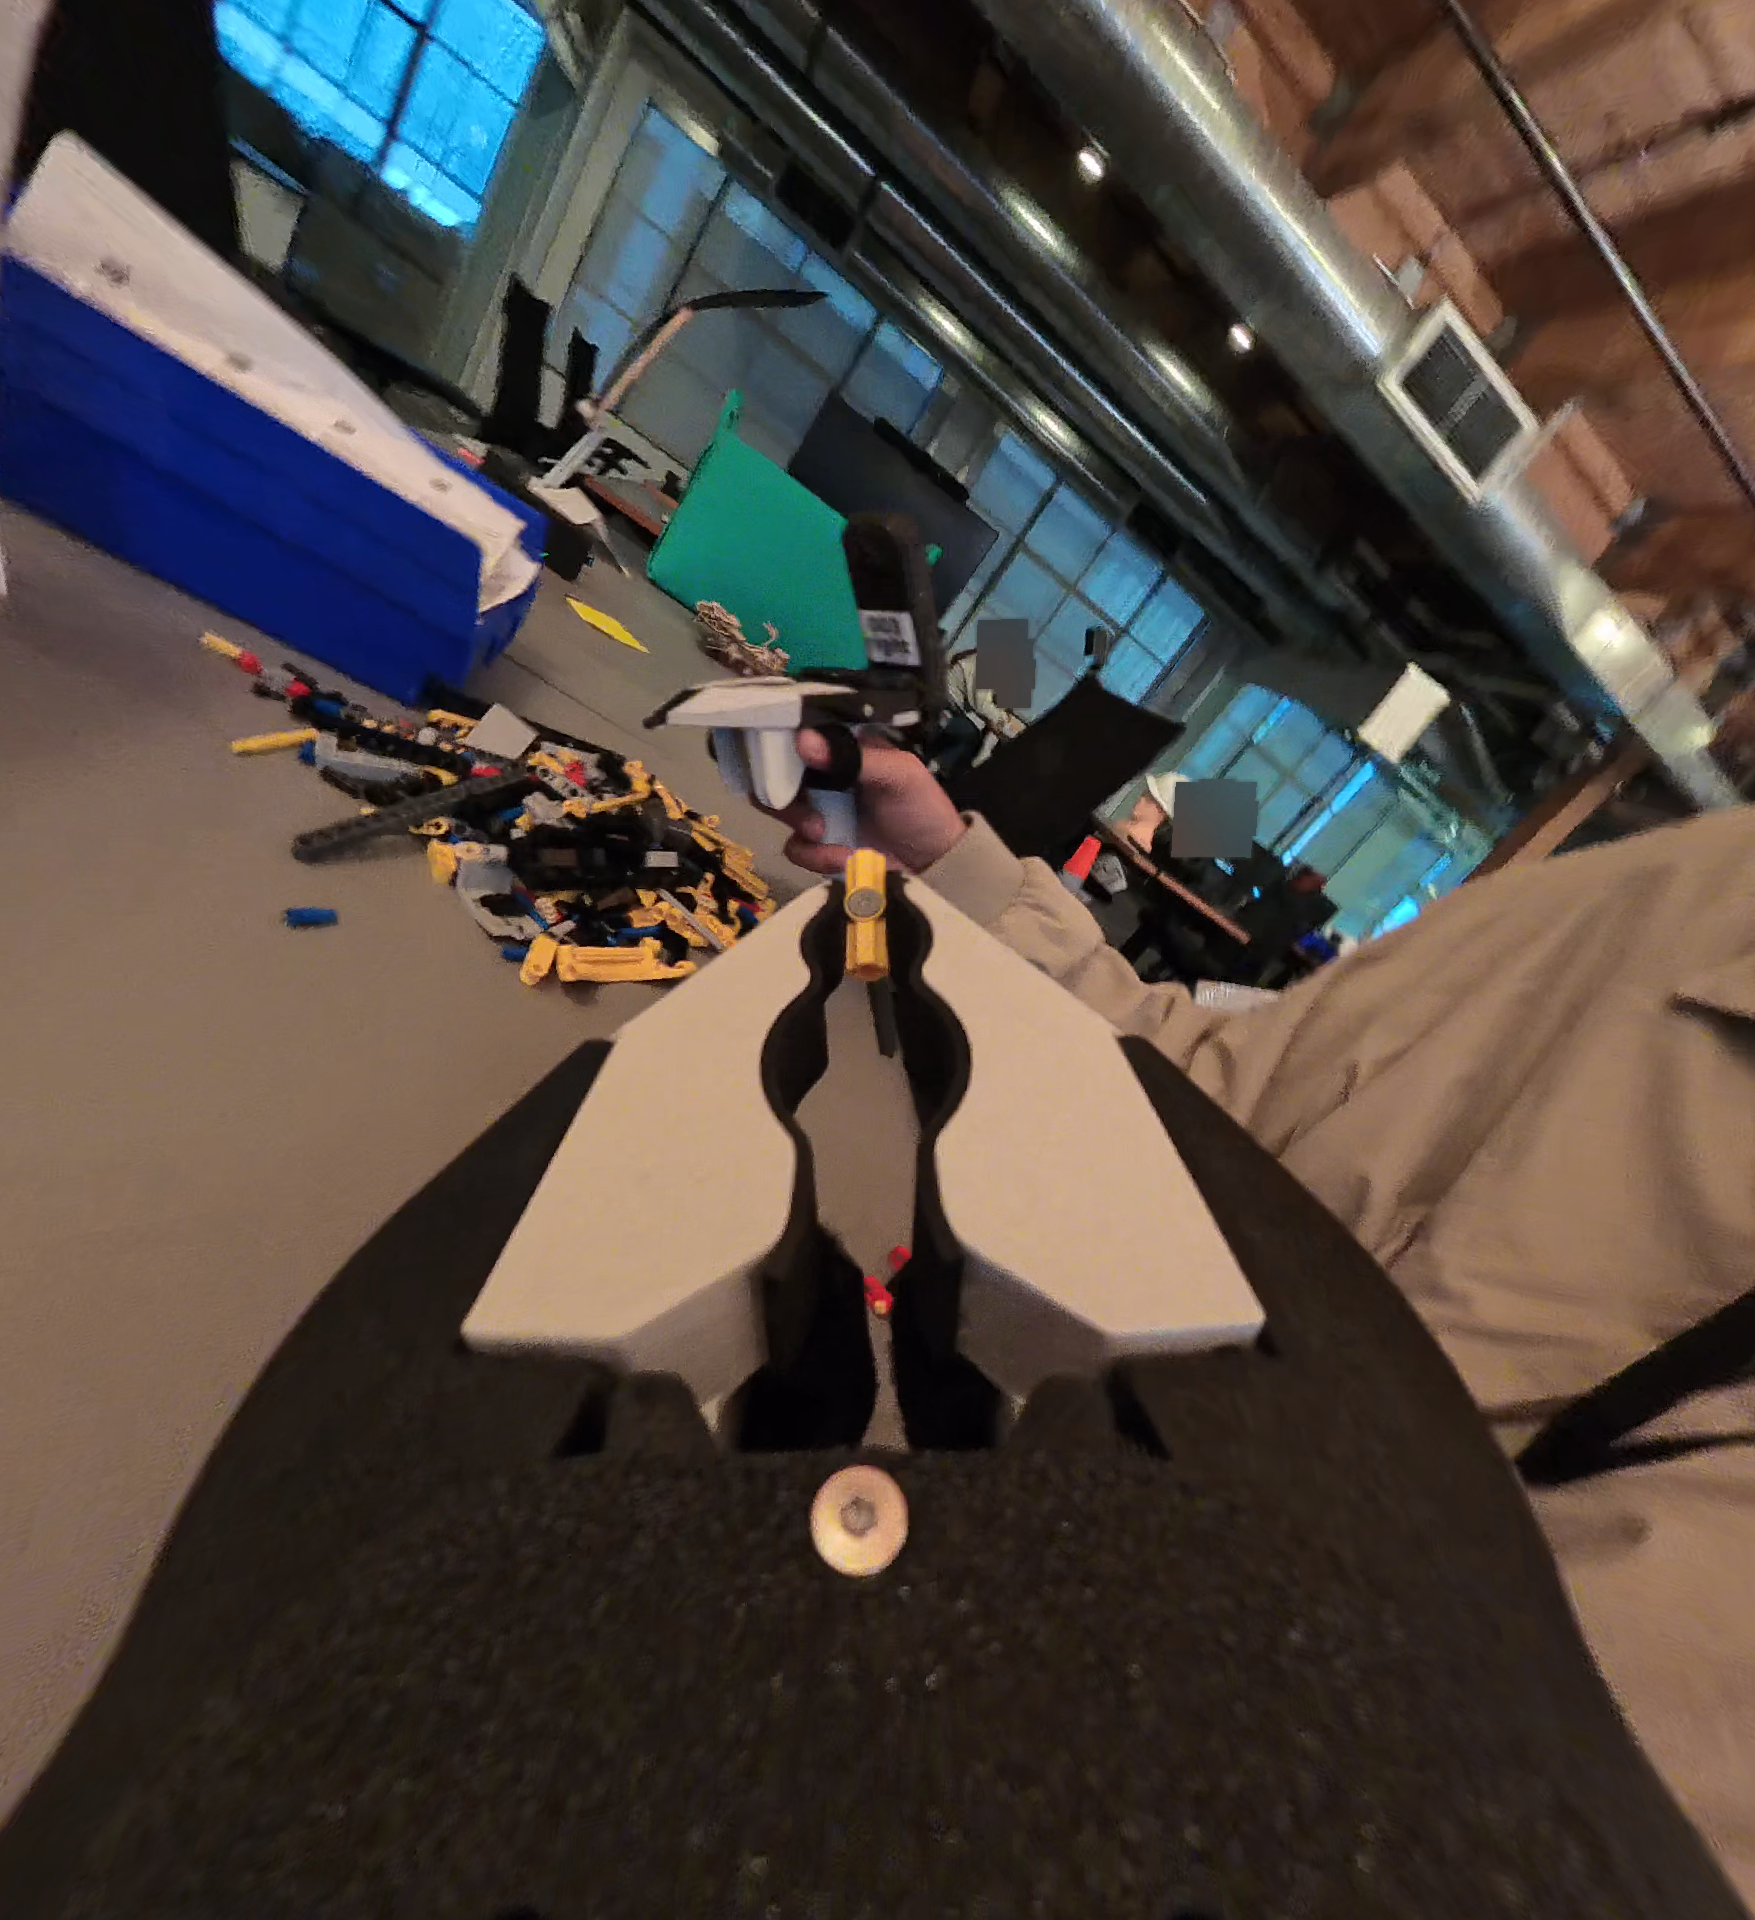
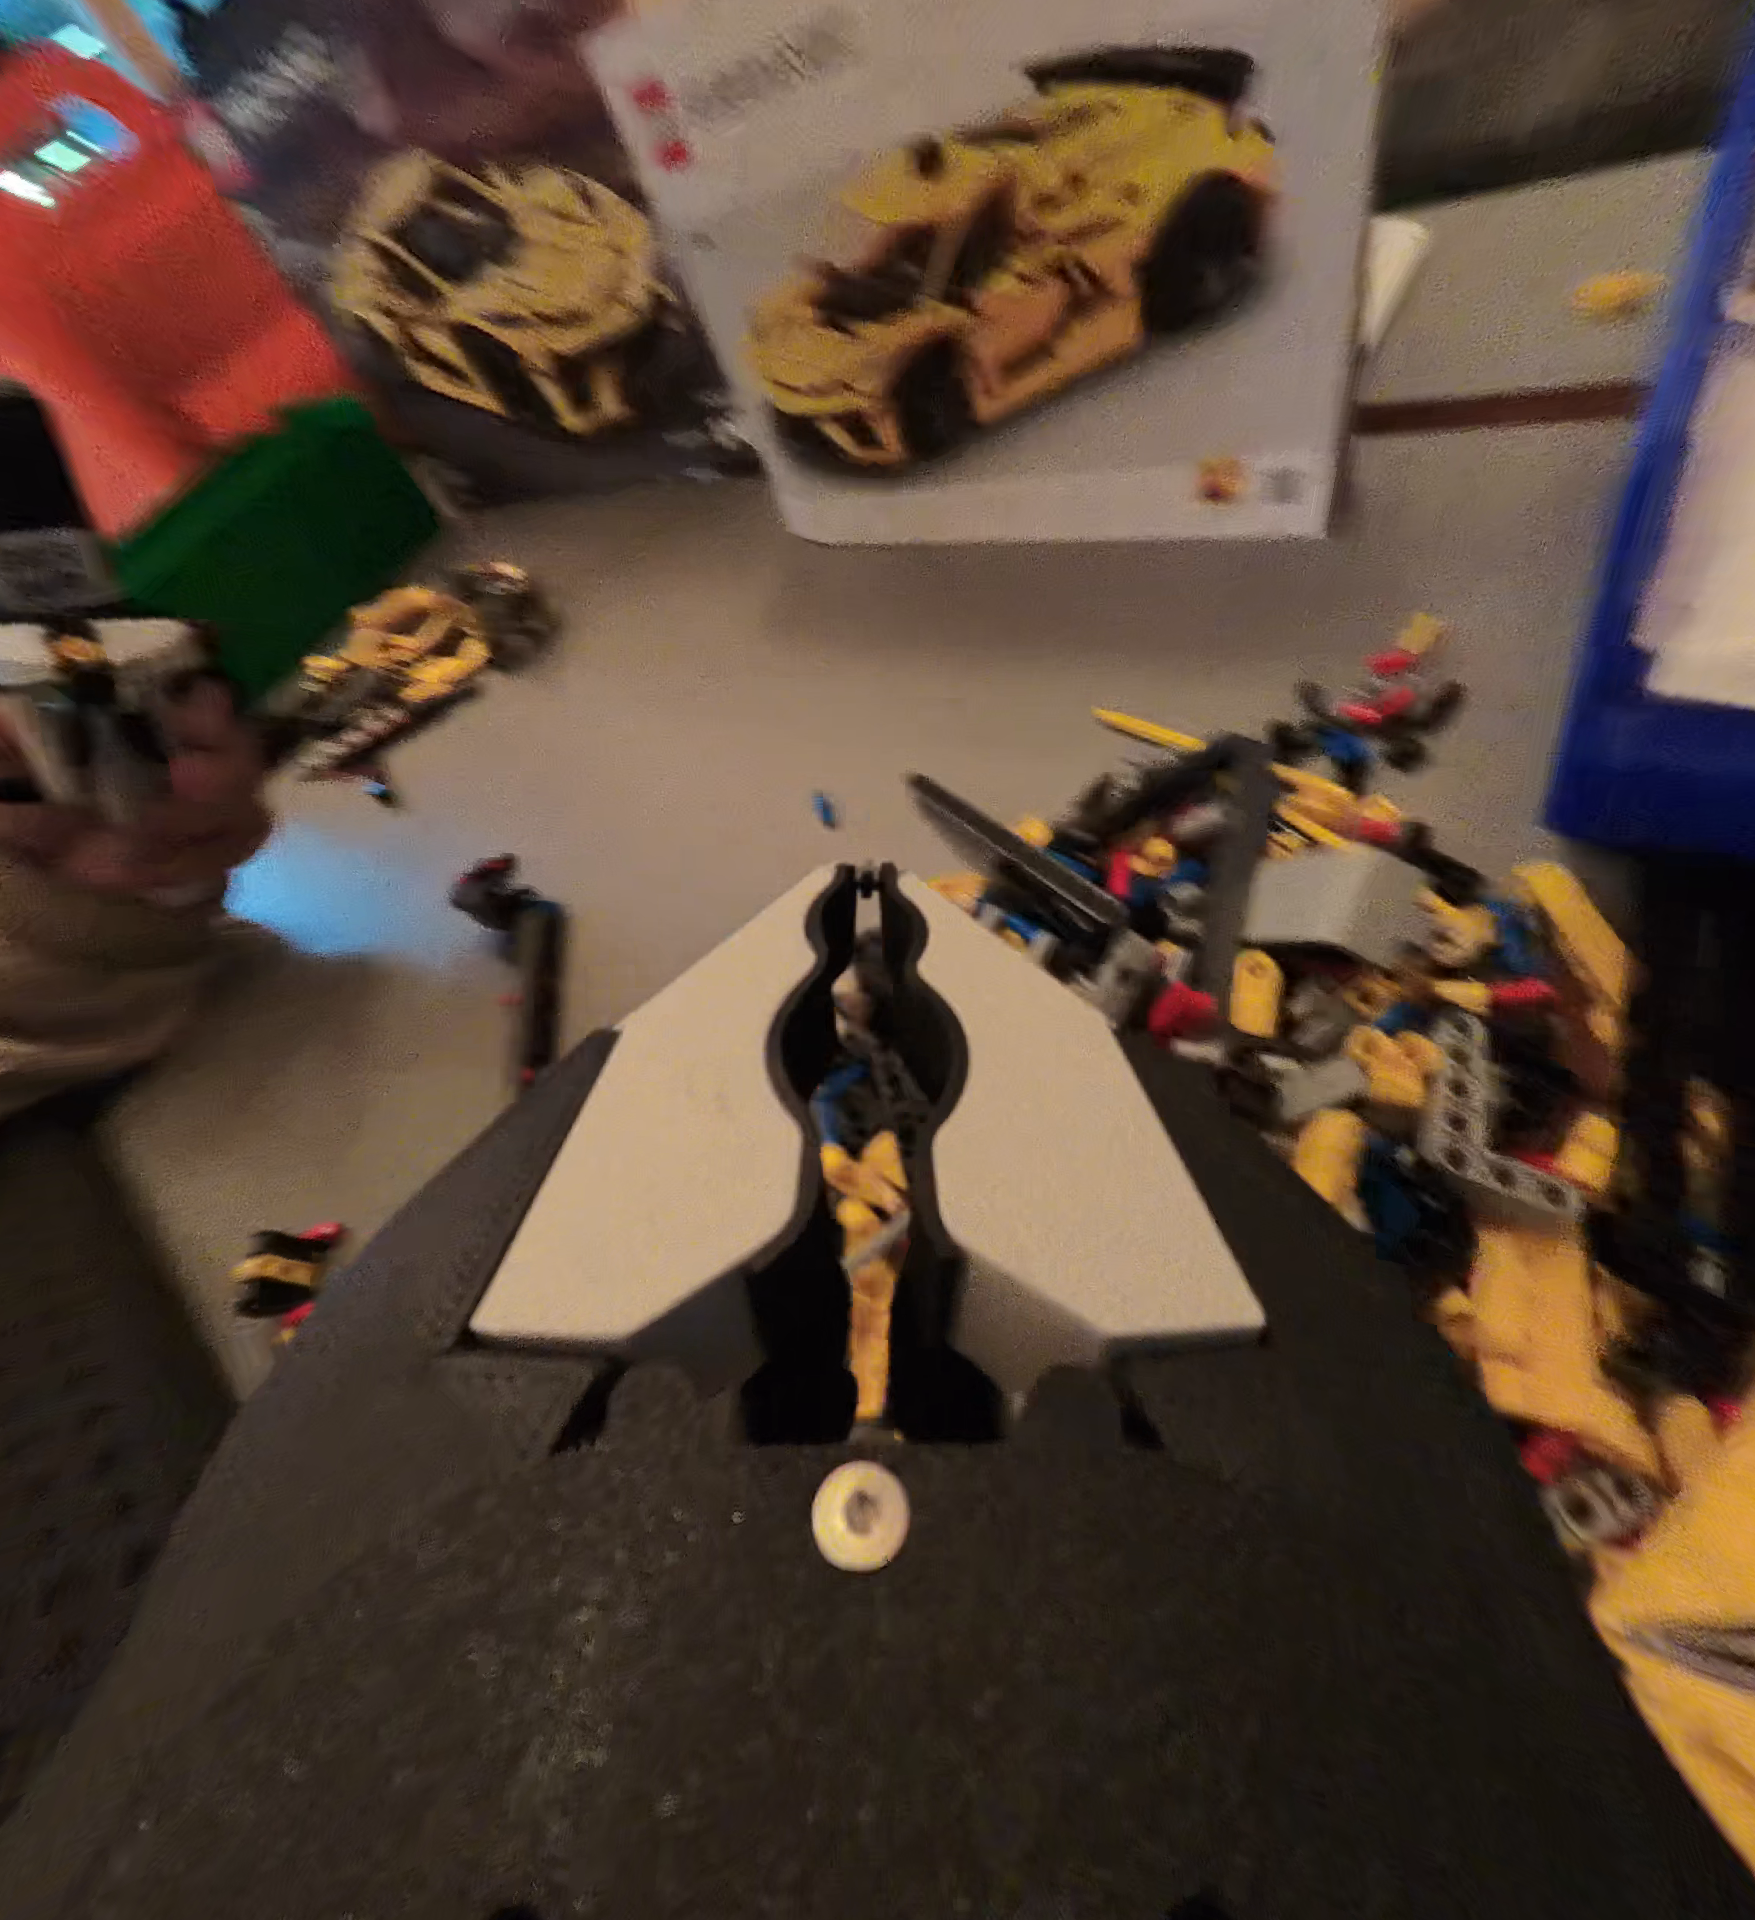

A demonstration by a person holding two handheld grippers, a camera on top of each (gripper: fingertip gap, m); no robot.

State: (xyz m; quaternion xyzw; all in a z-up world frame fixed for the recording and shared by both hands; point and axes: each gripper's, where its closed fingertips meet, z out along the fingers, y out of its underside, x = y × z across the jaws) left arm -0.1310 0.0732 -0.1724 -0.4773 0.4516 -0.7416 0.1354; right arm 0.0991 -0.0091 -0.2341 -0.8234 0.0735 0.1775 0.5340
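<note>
My left gripper (image 1: 865, 896) is raised above the table and shut on a small yellow brick piece (image 1: 865, 914). A thin black axle (image 1: 884, 1016) hangs below that piece. My right gripper (image 2: 865, 878) is nearly closed on a small black pin (image 2: 866, 875) at its tips, though the view is blurred. It hovers beside the pile of loose yellow, black and blue bricks (image 2: 1320, 987). In the left wrist view, a hand holds the right gripper (image 1: 675, 712) above the pile (image 1: 561, 831). The left gripper (image 2: 73, 649) shows at the left of the right wrist view.
A box showing a yellow car (image 2: 1039, 270) stands at the back. A partly built yellow model (image 2: 405, 644) sits to the left. A blue bin (image 1: 229, 468) stands behind the pile. A yellow bag (image 2: 1735, 1558) lies at the right. My beige sleeve (image 1: 1475, 1039) fills the right side. Left tips to right tips: about 25 cm.
</note>
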